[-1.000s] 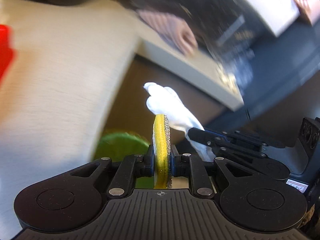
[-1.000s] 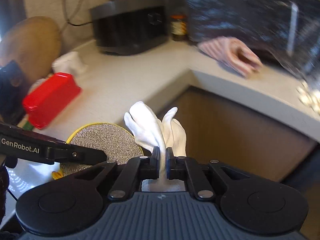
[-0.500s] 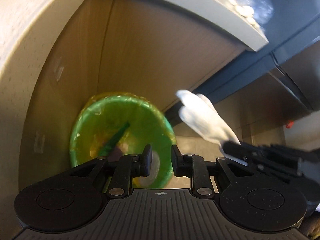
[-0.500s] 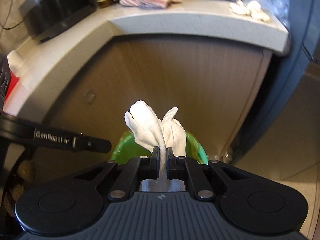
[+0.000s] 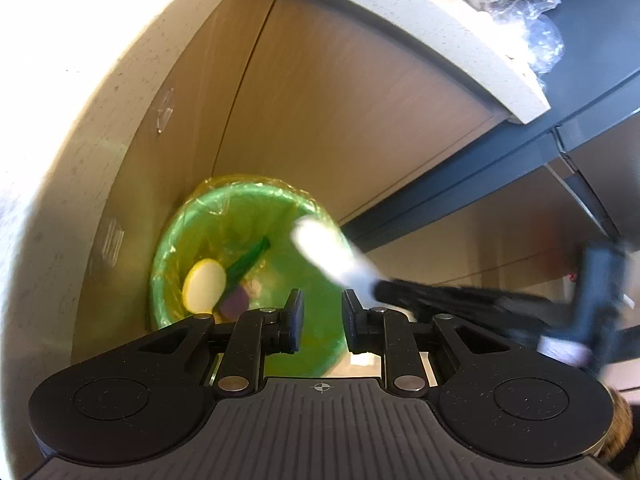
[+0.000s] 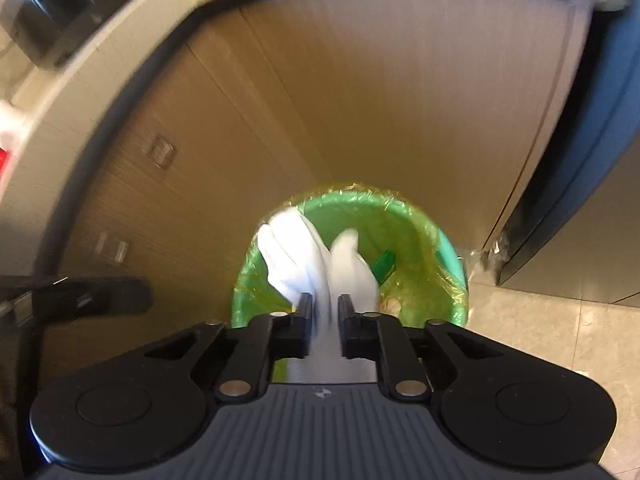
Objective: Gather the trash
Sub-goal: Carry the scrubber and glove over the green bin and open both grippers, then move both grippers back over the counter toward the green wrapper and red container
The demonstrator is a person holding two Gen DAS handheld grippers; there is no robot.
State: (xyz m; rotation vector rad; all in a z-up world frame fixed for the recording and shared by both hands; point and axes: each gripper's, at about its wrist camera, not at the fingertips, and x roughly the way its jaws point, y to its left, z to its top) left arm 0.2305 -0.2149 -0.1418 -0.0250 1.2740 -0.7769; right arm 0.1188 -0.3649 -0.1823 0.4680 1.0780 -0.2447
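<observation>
A green bin (image 5: 240, 192) with a yellowish liner stands on the floor against the cabinet. Inside lie a round yellow scouring pad (image 5: 204, 284), a green strip (image 5: 248, 262) and a purple scrap (image 5: 232, 304). My left gripper (image 5: 320, 300) hangs open above the bin with nothing between its fingers. My right gripper (image 6: 324, 304) is over the same bin (image 6: 440, 240). Its jaws are opening, and a white cloth (image 6: 296, 260) stands loosely between them. From the left wrist view that cloth (image 5: 324, 252) is a blur over the bin's right rim.
A pale counter edge (image 5: 440, 20) overhangs the wooden cabinet front (image 5: 360, 120) behind the bin. Crumpled clear plastic (image 5: 520, 0) lies on the counter. A dark door (image 6: 580, 160) stands right of the bin, above a tiled floor (image 6: 540, 340).
Both grippers dropped from counter height to just over the bin. The left one let go of the yellow pad, which now lies in the bin. The right jaws parted around the white cloth.
</observation>
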